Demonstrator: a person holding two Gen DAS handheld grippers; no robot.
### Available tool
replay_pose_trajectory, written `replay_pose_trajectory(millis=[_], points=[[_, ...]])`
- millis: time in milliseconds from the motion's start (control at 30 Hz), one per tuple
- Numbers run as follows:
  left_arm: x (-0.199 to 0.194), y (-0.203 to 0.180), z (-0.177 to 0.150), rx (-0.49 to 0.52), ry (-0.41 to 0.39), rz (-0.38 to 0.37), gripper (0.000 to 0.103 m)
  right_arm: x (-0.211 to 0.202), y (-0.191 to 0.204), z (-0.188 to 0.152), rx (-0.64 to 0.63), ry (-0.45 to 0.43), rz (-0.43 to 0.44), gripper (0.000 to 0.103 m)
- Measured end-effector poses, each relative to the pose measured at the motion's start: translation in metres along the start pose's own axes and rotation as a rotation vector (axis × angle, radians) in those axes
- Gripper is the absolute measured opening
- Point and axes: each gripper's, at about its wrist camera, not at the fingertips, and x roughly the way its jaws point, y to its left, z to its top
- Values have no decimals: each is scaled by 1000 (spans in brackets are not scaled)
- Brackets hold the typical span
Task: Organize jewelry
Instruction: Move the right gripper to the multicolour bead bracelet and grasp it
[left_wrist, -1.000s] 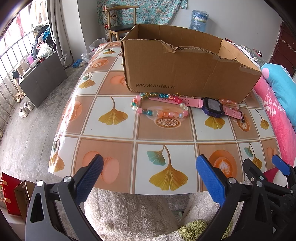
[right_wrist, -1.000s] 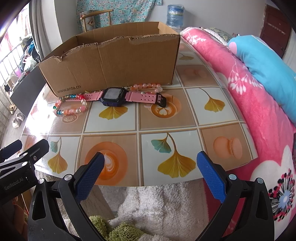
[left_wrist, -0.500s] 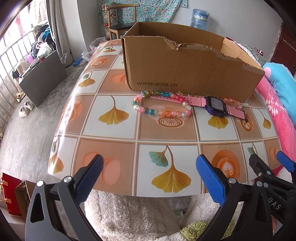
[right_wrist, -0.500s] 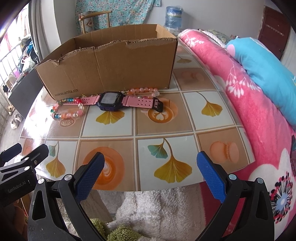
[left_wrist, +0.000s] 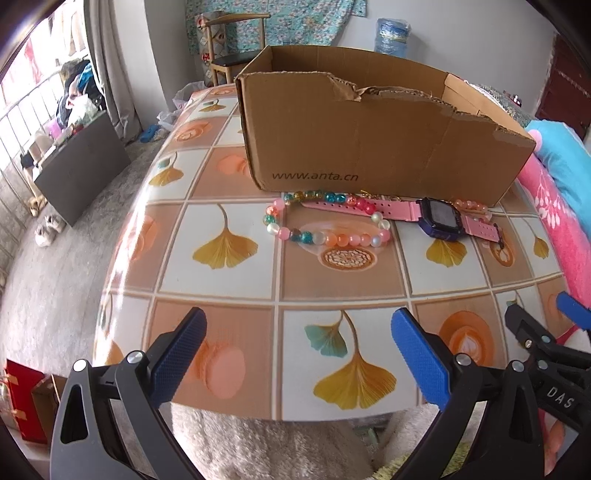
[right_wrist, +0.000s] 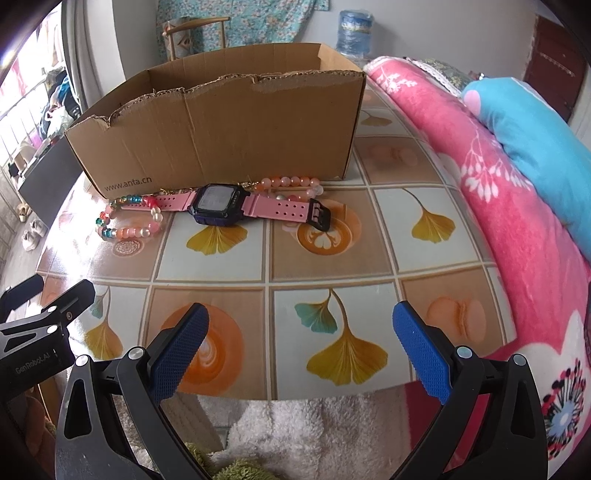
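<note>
Multicoloured bead bracelet (left_wrist: 325, 221) and pink-strapped digital watch with dark purple case (right_wrist: 221, 203) lie touching on tiled-pattern tabletop (left_wrist: 229, 280), just before open brown cardboard box (left_wrist: 369, 147). Peach bead bracelet (right_wrist: 291, 183) behind watch strap. Left gripper (left_wrist: 295, 354) and right gripper (right_wrist: 299, 350): jaws spread wide, empty, above near table edge, well apart from jewelry.

Bright window daylight, perhaps glare; fisheye-warped edges
</note>
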Motion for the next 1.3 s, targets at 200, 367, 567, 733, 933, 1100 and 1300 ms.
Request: replay_pose_trajectory(millis=[200, 367, 567, 733, 933, 1100, 1300], points=[[3, 8, 12, 42, -59, -32, 99, -5, -10, 24, 36, -67, 158, 96], [6, 27, 26, 36, -159, -169, 99, -8, 2, 62, -10, -127, 290, 96], [31, 43, 62, 9, -147, -178, 99, 22, 24, 102, 11, -52, 469, 76], [51, 46, 97, -4, -146, -124, 99, 53, 30, 121, 34, 9, 468, 56], [67, 53, 123, -15, -157, -94, 99, 63, 28, 141, 70, -32, 464, 48], [59, 63, 122, -42, -170, -127, 99, 56, 25, 140, 97, -58, 473, 40], [38, 63, 82, 1, -137, -215, 93, 29, 45, 98, 13, -11, 568, 38]])
